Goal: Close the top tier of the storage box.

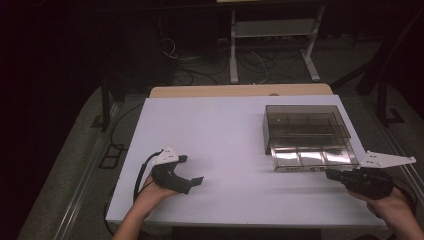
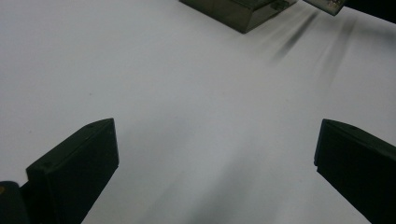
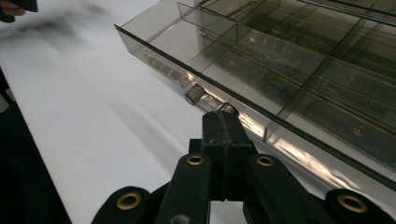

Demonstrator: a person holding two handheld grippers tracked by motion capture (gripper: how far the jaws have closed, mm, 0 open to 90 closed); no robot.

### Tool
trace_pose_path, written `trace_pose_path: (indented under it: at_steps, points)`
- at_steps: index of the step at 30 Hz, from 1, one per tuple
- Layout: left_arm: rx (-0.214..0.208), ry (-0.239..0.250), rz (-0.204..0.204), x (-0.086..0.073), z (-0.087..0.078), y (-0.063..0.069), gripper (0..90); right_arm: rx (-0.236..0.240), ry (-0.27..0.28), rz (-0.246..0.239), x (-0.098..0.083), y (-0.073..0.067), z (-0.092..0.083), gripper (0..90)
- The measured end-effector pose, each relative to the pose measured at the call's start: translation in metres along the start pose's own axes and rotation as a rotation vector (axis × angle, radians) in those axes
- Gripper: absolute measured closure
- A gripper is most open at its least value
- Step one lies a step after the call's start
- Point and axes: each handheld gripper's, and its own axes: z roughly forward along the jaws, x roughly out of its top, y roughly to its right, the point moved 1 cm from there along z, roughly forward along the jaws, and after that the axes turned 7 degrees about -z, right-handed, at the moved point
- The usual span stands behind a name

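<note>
Pulling the smoky clear plastic compartmented drawer point(image 3: 261, 60) from its box at the table's right; my right gripper point(image 3: 223, 122) pinches its front handle, left gripper point(image 1: 192, 170) idles open. Next: steady straight draw.

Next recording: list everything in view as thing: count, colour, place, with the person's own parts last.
Clear smoky plastic drawer box: one, grey-tinted and see-through, far right part of the table; its divided drawer is pulled partly out toward the person.
Small handle on the drawer front: one, clear, right at the right gripper's tips.
White table top: one, white, centre of the high view.
Metal stand legs: one frame, pale grey, on the floor beyond the table.
Loose cables: several, dark and light, on the floor behind the table.
Left gripper: one, black, near left of the table, jaws wide apart over bare table.
Right gripper: one, black, jaws shut at the drawer handle.
</note>
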Motion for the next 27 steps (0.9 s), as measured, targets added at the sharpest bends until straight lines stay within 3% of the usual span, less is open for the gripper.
trace_pose_path:
  at_steps: [27]
  points:
    - [-0.002, -0.001, 0.003, 0.0, 0.0, 0.001, 0.0, -0.023, -0.022, 0.001, 0.001, 0.006, 0.011, 89.1]
